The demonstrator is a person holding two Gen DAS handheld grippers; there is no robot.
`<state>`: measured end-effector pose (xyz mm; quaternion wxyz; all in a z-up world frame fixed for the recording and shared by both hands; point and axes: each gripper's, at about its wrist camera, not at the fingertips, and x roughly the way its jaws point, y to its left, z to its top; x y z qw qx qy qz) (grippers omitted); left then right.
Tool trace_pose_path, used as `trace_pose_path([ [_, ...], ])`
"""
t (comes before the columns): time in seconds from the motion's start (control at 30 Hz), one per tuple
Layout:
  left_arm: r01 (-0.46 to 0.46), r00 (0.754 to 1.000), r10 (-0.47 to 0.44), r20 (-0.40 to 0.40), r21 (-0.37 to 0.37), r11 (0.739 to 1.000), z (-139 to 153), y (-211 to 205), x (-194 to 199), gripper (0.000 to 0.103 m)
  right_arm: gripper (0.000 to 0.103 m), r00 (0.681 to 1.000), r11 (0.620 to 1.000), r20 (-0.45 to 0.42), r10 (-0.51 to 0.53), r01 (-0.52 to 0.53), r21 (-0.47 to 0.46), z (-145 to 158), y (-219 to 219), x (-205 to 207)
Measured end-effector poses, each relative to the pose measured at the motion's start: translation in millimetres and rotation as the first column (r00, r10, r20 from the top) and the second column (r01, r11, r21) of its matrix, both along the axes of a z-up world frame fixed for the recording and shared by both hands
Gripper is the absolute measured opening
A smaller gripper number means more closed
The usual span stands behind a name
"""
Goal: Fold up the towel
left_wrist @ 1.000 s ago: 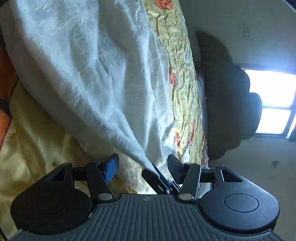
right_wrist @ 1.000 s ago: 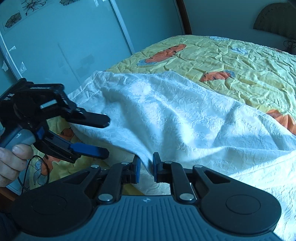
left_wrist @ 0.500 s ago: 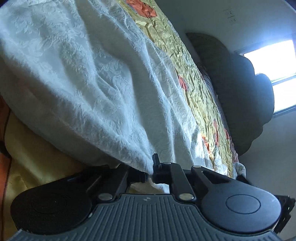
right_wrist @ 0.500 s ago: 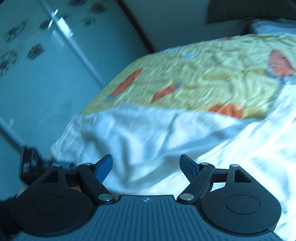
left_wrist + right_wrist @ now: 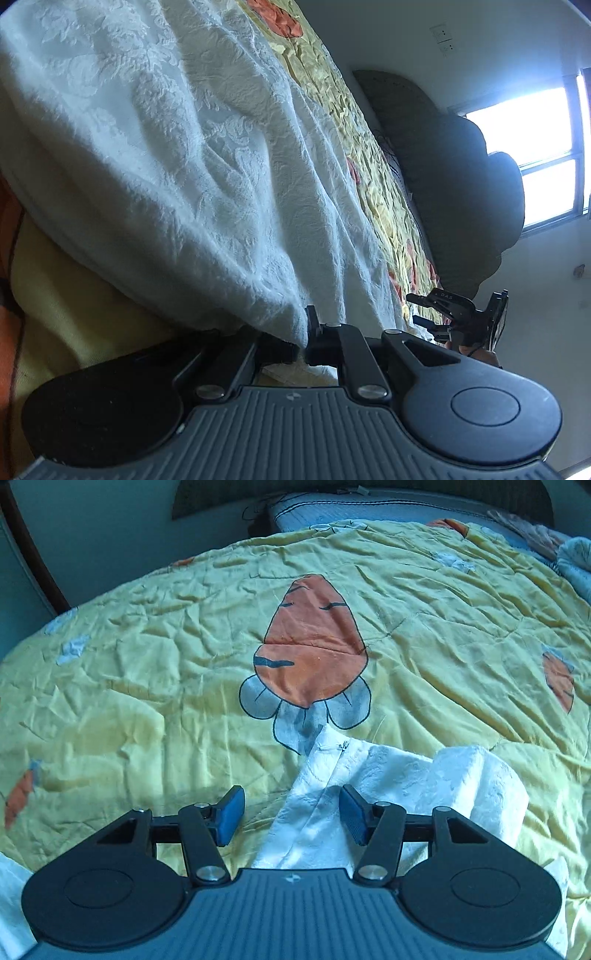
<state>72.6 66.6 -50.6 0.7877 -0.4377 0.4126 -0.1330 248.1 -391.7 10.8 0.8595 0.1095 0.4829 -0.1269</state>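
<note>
Pinching the white towel [image 5: 192, 155], the left tongs [image 5: 301, 341] show folds; the right tongs [image 5: 291, 818] gape over its corner.

One towel [image 5: 192, 155], two hand-held grippers [image 5: 301, 341], seemingly.

A home bedroom, probably: carrot-print yellow quilt [image 5: 424, 635], dark headboard [image 5: 454, 177], window [image 5: 546, 158].

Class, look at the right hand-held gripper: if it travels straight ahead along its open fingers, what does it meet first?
Most likely the white towel, whose corner lies between the open fingers of the right hand-held gripper. Beyond it is the yellow bedspread. Depth is hard to judge.
</note>
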Motion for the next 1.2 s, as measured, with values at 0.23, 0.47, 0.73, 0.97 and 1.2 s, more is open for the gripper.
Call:
trace_pose_path([
  [0.23,0.011,1.000,-0.011,0.014,-0.007,1.000,-1.9,1.1,-0.6,0.013,0.038,0.999,0.999,0.027,-0.035,0.035,0.009,-1.2,-7.2,-6.8],
  [0.47,0.021,1.000,-0.020,0.021,-0.015,1.000,-5.0,2.4,5.7,0.013,0.011,0.984,0.974,0.120,-0.129,0.104,0.200,9.8,-39.3,-33.2],
  [0.73,0.023,1.000,-0.023,-0.001,-0.027,0.999,-6.1,6.6,10.2,0.013,0.010,0.859,0.918,0.440,-0.263,0.083,0.387,72.9,-85.3,-177.9],
  [0.97,0.035,0.999,-0.035,0.004,-0.029,0.999,-8.6,8.9,13.7,0.013,0.010,0.821,0.809,0.322,-0.471,0.257,0.529,5.4,-125.1,-305.6],
  [1.2,0.027,0.999,-0.028,-0.028,-0.031,0.999,-5.5,9.1,17.7,0.013,0.024,0.754,0.627,0.261,-0.603,0.245,0.740,-48.4,-137.2,-329.2],
])
